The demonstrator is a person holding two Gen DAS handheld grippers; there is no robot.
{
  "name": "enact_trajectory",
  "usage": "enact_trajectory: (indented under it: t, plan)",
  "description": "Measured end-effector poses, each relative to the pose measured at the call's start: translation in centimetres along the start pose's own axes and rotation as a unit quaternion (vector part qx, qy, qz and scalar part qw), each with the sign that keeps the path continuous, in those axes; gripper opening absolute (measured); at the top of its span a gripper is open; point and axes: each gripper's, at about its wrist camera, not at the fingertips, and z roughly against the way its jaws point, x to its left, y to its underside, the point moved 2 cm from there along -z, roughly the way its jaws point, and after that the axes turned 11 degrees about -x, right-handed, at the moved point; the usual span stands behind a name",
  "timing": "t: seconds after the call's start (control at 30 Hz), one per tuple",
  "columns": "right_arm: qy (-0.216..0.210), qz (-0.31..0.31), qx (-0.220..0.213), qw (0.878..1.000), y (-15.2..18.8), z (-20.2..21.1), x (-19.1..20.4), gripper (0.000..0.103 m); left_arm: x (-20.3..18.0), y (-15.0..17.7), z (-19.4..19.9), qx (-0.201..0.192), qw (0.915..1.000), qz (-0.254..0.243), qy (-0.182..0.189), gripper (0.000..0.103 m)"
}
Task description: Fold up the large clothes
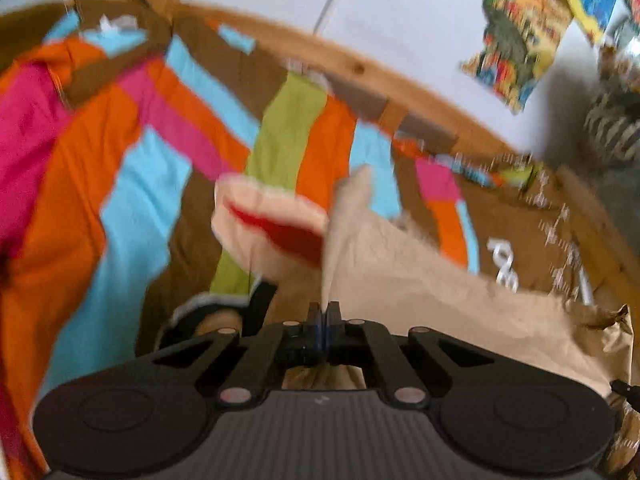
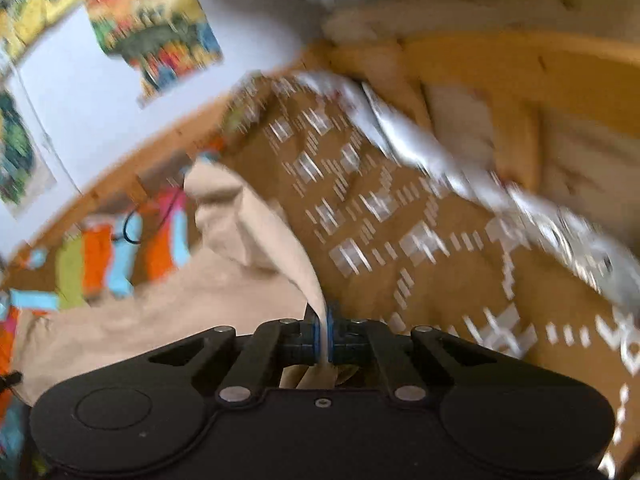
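Note:
A beige garment [image 1: 400, 264] with a red patch near its far end lies over a striped bedspread [image 1: 128, 168]. My left gripper [image 1: 324, 312] is shut on a pinched ridge of this garment, which rises up from the jaws. In the right wrist view the same beige garment [image 2: 168, 300] spreads to the left, and my right gripper [image 2: 325, 320] is shut on a fold of it that runs up and away from the jaws. Both views are blurred by motion.
The bed has a wooden frame [image 1: 360, 68] along a white wall with colourful posters [image 1: 520, 32]. A brown blanket with a white pattern [image 2: 400, 216] covers the right part of the bed. A black cable [image 2: 130, 228] lies on the stripes.

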Motion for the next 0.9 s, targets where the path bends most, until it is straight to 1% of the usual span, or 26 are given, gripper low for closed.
enact_trajectory:
  t: [0.07, 0.1, 0.13, 0.17, 0.2, 0.23, 0.27, 0.3, 0.37, 0.4, 0.47, 0.53, 0.6, 0.63, 0.67, 0.7, 0.73, 0.77, 0.8, 0.87, 0.9]
  plan:
    - [0.003, -0.015, 0.008, 1.000, 1.7, -1.0, -1.1, 0.005, 0.2, 1.2, -1.0, 0.008, 0.9997, -0.021, -0.010, 0.001]
    - [0.004, -0.024, 0.004, 1.000, 2.0, -1.2, -1.2, 0.011, 0.4, 1.5, -1.2, 0.009, 0.9996, -0.023, -0.012, 0.001]
    - [0.008, -0.025, -0.002, 1.000, 2.1, -1.2, -1.2, 0.014, 0.6, 1.6, -1.1, 0.011, 0.9997, -0.018, -0.013, 0.002]
    - [0.008, -0.013, -0.008, 1.000, 1.9, -1.3, -0.9, 0.018, 0.8, 1.6, -0.9, 0.012, 0.9998, -0.009, -0.013, 0.003]
    - [0.008, 0.017, -0.017, 1.000, 1.5, -1.3, -0.3, 0.019, 0.9, 1.5, -0.8, 0.010, 0.9999, -0.005, -0.011, 0.005]
    - [0.008, 0.047, -0.024, 0.999, 1.1, -1.4, 0.3, 0.031, 1.0, 1.4, -0.7, 0.005, 0.9999, -0.004, -0.014, 0.006]
    - [0.007, 0.074, -0.029, 0.997, 0.7, -1.6, 1.0, 0.050, 1.1, 1.4, -0.7, 0.002, 0.9998, -0.001, -0.018, 0.010]
    - [0.004, 0.094, -0.036, 0.995, 0.1, -2.0, 1.6, 0.061, 1.3, 1.5, -0.8, 0.004, 0.9998, 0.003, -0.020, 0.011]
    - [-0.003, 0.120, -0.043, 0.992, -0.6, -3.1, 2.5, 0.060, 1.8, 1.8, -1.3, 0.009, 0.9997, 0.009, -0.023, 0.012]
    - [-0.001, 0.131, -0.047, 0.990, -0.9, -3.7, 2.9, 0.058, 1.9, 2.0, -1.5, 0.012, 0.9996, 0.008, -0.026, 0.016]
    - [0.009, 0.145, -0.063, 0.987, -1.3, -5.0, 3.4, 0.056, 2.1, 2.4, -1.9, 0.015, 0.9992, 0.001, -0.037, 0.016]
    - [0.031, 0.146, -0.070, 0.986, -1.5, -6.5, 3.3, 0.055, 2.0, 2.6, -2.3, 0.016, 0.9986, -0.008, -0.050, 0.016]
    - [0.075, 0.162, -0.055, 0.982, -1.1, -8.6, 2.7, 0.055, 2.1, 3.0, -2.9, 0.020, 0.9973, -0.017, -0.068, 0.016]
    - [0.090, 0.180, -0.039, 0.979, -0.4, -10.0, 2.4, 0.056, 2.2, 3.3, -3.3, 0.023, 0.9968, -0.020, -0.074, 0.015]
    - [0.092, 0.200, -0.037, 0.975, 0.2, -10.9, 2.3, 0.058, 2.4, 3.6, -3.8, 0.029, 0.9957, -0.024, -0.085, 0.014]
    - [0.096, 0.233, -0.051, 0.966, 0.9, -11.3, 2.5, 0.061, 2.7, 4.1, -4.5, 0.037, 0.9943, -0.029, -0.095, 0.011]
    - [0.101, 0.262, -0.060, 0.958, 1.4, -11.4, 3.0, 0.061, 3.0, 4.5, -5.1, 0.043, 0.9936, -0.032, -0.100, 0.011]
    - [0.106, 0.272, -0.064, 0.954, 1.6, -11.4, 3.2, 0.061, 3.2, 4.8, -5.1, 0.037, 0.9940, -0.030, -0.099, 0.011]
    - [0.108, 0.268, -0.064, 0.955, 1.5, -11.3, 3.3, 0.061, 3.2, 4.7, -5.0, 0.034, 0.9942, -0.029, -0.097, 0.011]
    - [0.099, 0.232, -0.059, 0.966, 0.7, -10.5, 2.7, 0.062, 3.1, 4.3, -4.2, 0.027, 0.9948, -0.023, -0.096, 0.011]
    - [0.094, 0.208, -0.061, 0.972, 0.5, -9.5, 2.3, 0.065, 3.0, 4.0, -3.6, 0.017, 0.9947, -0.021, -0.099, 0.014]
